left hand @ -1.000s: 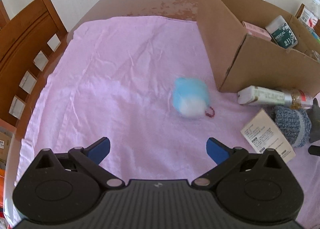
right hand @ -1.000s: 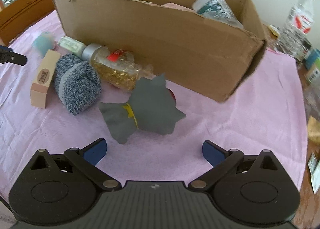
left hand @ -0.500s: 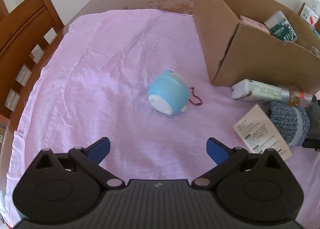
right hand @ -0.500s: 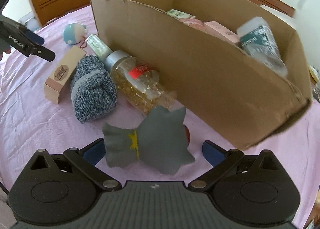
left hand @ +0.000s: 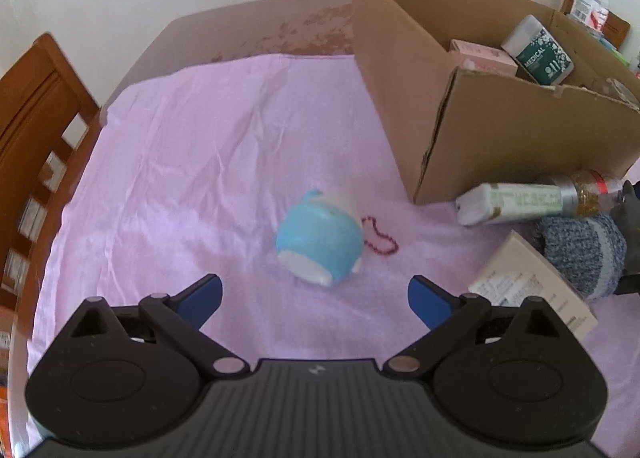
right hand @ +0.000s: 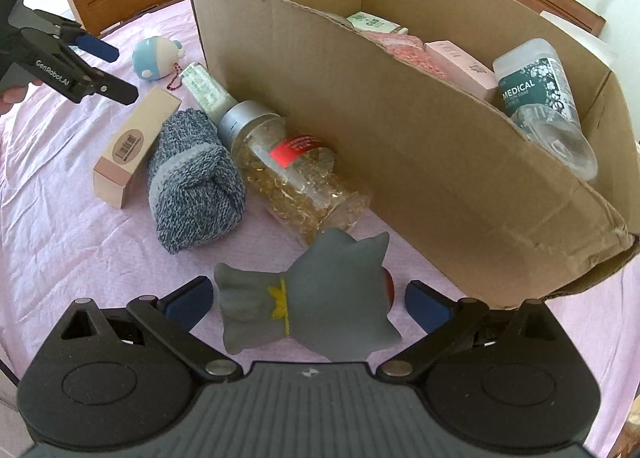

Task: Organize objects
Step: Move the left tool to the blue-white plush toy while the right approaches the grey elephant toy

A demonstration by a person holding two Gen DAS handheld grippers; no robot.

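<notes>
Pink cloth (left hand: pixel 192 162) on table. Left gripper (left hand: pixel 314 296) spread, jaws just closing in, blue toy (left hand: pixel 320 246) mid-cloth, not pinched. Right gripper (right hand: pixel 308 300) spread around grey toy (right hand: pixel 316 298), near box (right hand: pixel 400 162). Both soft, light; squeeze round bodies.

Left tongs (left hand: pixel 315 294) wide, just been closing; right tongs (right hand: pixel 308 300) wide

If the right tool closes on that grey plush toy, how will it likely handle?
The grey plush toy looks soft, so it would probably squash between the fingers and flop rather than stay stiff. It seems light for its size. Lying flat on the pink cloth, it is unlikely to roll.
</notes>
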